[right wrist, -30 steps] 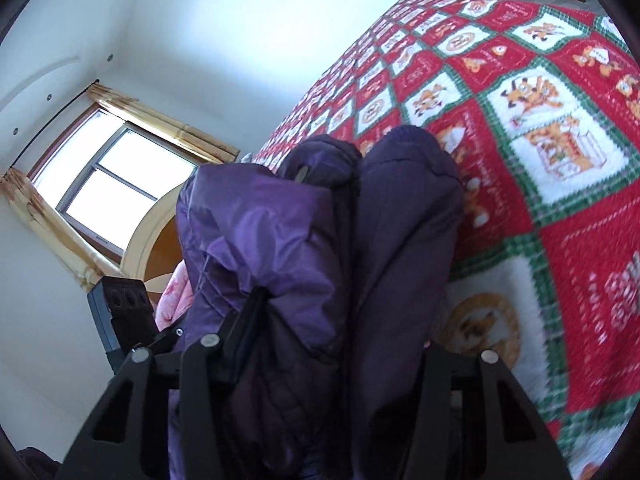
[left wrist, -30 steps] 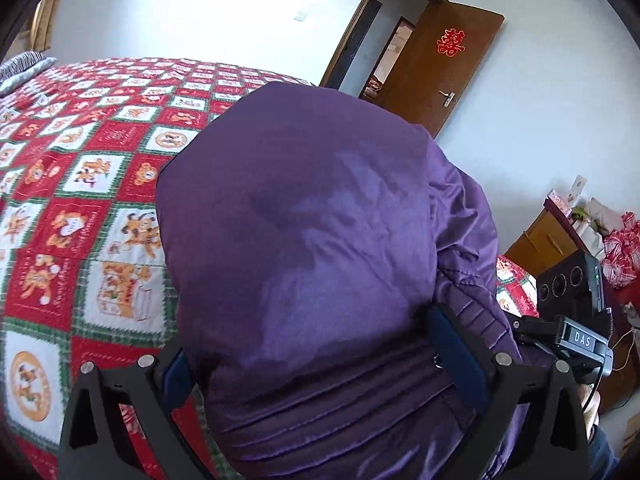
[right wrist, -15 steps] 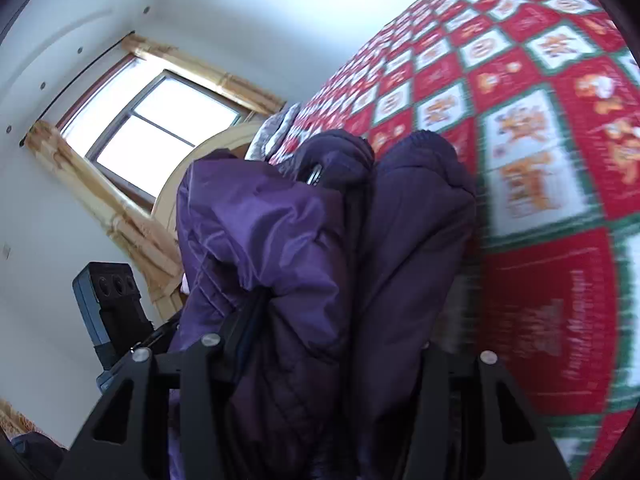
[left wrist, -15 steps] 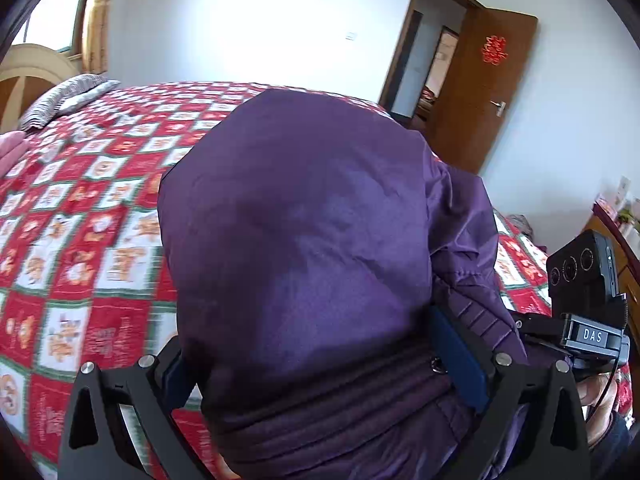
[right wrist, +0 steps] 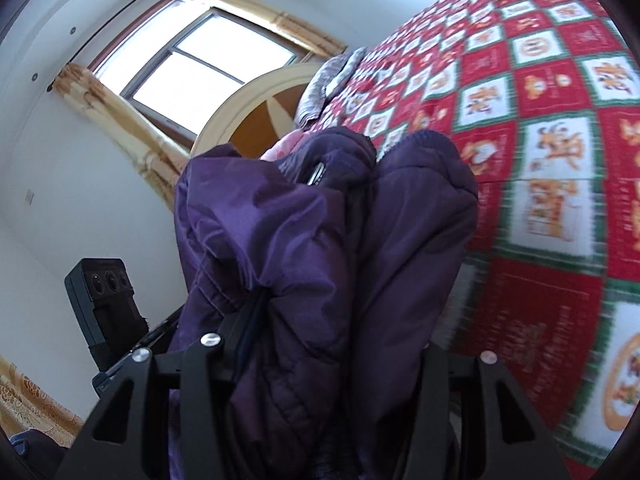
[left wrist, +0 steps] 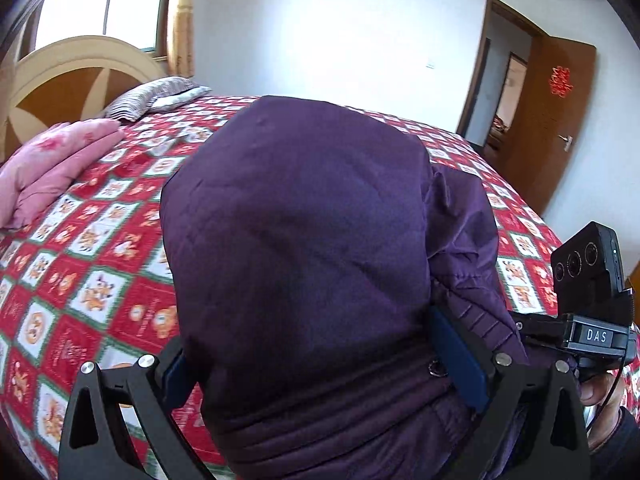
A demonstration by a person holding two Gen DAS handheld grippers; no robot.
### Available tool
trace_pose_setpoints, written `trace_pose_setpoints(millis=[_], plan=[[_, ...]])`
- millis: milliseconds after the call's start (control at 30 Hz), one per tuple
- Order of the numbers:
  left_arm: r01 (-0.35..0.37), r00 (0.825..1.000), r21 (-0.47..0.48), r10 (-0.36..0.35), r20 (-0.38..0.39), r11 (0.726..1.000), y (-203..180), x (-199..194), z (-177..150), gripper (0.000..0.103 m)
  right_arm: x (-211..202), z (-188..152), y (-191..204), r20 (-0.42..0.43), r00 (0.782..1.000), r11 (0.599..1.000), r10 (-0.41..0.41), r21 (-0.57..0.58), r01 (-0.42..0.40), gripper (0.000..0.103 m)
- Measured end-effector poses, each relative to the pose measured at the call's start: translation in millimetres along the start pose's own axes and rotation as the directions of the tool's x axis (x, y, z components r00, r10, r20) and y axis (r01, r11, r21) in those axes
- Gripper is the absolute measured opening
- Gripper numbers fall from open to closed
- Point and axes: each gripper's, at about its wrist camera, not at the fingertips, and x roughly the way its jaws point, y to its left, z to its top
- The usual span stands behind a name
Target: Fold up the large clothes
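- Purple padded jacket (left wrist: 304, 264) fills the middle of both wrist views; we hold it bunched up above the bed (left wrist: 100, 264), whose red, white and green patterned cover spreads out beneath it.
- Our left gripper (left wrist: 320, 364) is clamped on a thick wad of the jacket; the blue pads (left wrist: 460, 360) press into the fabric on either side, jaws held wide by its bulk.
- Our right gripper (right wrist: 328, 344) grips another thick fold of the same jacket; its jaws stand about half apart, with cloth packed between them and spilling over the left finger; a metal zip pull (right wrist: 316, 174) shows near the top of the bundle.
- A pink quilt (left wrist: 48, 172) and a striped pillow (left wrist: 156, 98) lie at the head of the bed, by the curved headboard (left wrist: 68, 80); a brown door (left wrist: 556, 120) stands open on the far wall.
- Beside the jacket's right edge in the left view, we see the right gripper's camera block (left wrist: 588, 280) and the fingers of the hand (left wrist: 600, 392) holding it.
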Motion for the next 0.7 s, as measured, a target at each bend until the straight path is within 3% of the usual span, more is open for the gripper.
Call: trace_pose_setpoints(millis=[367, 700], plan=[[-0.090, 0.996, -0.069, 0.088, -0.028, 0.994, 49, 5, -16, 0.102, 56, -8, 9, -0.101, 0.995, 1.000, 0.005, -0.018, -0.007, 0.052], [-0.100, 0.994, -0.081, 0.097, -0.048, 0.992, 61, 16, -23, 0.102, 68, -7, 5, -0.121, 0.993, 1.000, -0.016, -0.024, 0.013, 0.052]])
